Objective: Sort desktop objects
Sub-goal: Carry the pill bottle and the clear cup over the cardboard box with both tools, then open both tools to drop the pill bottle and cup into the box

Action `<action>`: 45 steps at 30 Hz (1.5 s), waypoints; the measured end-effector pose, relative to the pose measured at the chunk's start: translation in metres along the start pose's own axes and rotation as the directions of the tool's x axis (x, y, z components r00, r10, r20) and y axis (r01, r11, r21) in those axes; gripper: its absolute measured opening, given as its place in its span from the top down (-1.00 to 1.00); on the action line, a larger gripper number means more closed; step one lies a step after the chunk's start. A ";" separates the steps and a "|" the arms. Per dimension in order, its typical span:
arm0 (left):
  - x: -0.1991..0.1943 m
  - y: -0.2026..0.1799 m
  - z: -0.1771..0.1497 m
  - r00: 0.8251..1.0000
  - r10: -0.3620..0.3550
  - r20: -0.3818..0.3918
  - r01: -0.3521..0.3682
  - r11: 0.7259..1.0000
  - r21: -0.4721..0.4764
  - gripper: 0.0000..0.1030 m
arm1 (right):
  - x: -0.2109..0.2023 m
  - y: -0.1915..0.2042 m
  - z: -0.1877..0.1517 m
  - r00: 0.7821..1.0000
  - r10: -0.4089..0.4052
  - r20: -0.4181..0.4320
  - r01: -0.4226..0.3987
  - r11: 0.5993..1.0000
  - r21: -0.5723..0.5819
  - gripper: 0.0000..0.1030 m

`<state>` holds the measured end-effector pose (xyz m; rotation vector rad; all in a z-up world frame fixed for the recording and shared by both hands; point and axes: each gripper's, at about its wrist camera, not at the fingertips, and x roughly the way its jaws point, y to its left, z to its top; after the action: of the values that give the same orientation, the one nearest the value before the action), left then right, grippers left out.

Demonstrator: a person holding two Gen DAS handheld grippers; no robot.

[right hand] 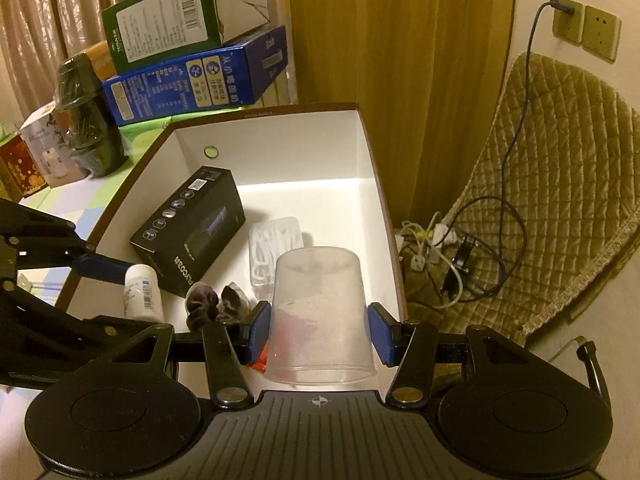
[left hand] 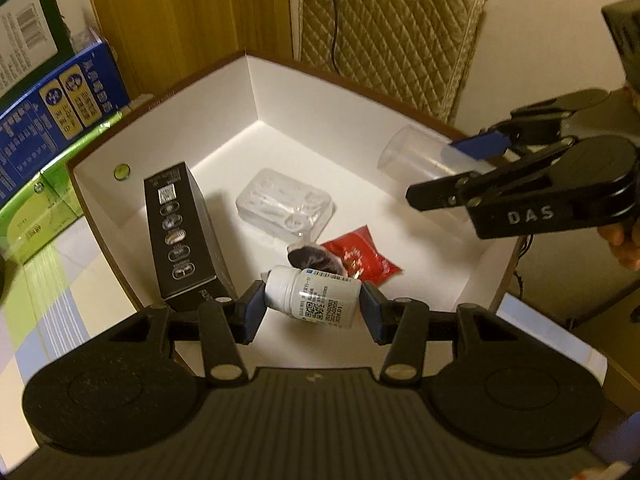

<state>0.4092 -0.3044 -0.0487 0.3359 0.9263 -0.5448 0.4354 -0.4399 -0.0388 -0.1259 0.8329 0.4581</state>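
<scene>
A white open box (left hand: 224, 92) (right hand: 360, 148) holds a black carton (left hand: 182, 236) (right hand: 188, 232), a clear plastic case (left hand: 286, 206) (right hand: 274, 240), a red sachet (left hand: 360, 260) and a dark wrapped item (left hand: 316, 260) (right hand: 204, 300). My left gripper (left hand: 312, 308) is shut on a white pill bottle (left hand: 316, 294) (right hand: 142, 292) held over the box's near part. My right gripper (right hand: 318, 332) (left hand: 452, 172) is shut on a clear plastic cup (right hand: 320, 312) (left hand: 416, 160), mouth toward the camera, over the box's right side.
Blue, green and lime cartons (right hand: 192, 76) (left hand: 60, 104) are stacked left of the box, beside a dark green bottle (right hand: 84, 112). A quilted chair (right hand: 560, 184) (left hand: 384, 32) with cables and a power strip (right hand: 440, 248) stands to the right. Wall sockets (right hand: 588, 28) are behind.
</scene>
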 end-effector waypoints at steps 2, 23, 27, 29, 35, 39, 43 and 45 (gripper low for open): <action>0.005 0.000 0.000 1.000 0.004 -0.019 -0.004 1.000 0.003 0.11 | 0.001 0.000 0.000 1.000 0.003 -0.005 -0.003 1.000 -0.001 0.04; 0.025 0.002 0.000 0.996 0.026 -0.086 -0.025 1.000 0.013 -0.15 | 0.011 0.005 0.003 1.000 0.003 -0.022 -0.004 0.999 -0.046 0.04; 0.025 0.005 0.002 0.995 0.043 -0.087 -0.042 0.999 0.003 -0.15 | 0.014 0.006 0.005 1.000 0.003 -0.024 -0.004 0.998 -0.057 0.04; 0.025 0.008 0.004 0.995 0.049 -0.085 -0.050 0.999 -0.006 -0.17 | 0.015 0.006 0.005 1.000 0.004 -0.025 -0.006 0.998 -0.059 0.04; 0.022 0.016 0.009 0.995 0.070 -0.073 -0.072 0.997 -0.023 -0.21 | 0.020 0.008 0.006 1.000 -0.005 -0.027 0.003 0.997 -0.082 0.04; 0.020 0.020 0.011 0.994 0.082 -0.069 -0.084 0.996 -0.036 -0.23 | 0.026 0.012 0.009 0.999 -0.029 -0.023 0.026 0.993 -0.113 0.04; 0.019 0.022 0.011 0.994 0.090 -0.066 -0.093 0.995 -0.046 -0.28 | 0.033 0.014 0.012 0.999 -0.042 -0.018 0.039 0.990 -0.132 0.04; 0.018 0.023 0.012 0.994 0.094 -0.064 -0.097 0.994 -0.053 -0.31 | 0.034 0.016 0.011 0.999 -0.051 0.007 0.051 0.986 -0.160 0.03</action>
<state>0.4391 -0.2968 -0.0563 0.3457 0.9779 -0.4217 0.4558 -0.4102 -0.0551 -0.2948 0.7881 0.4765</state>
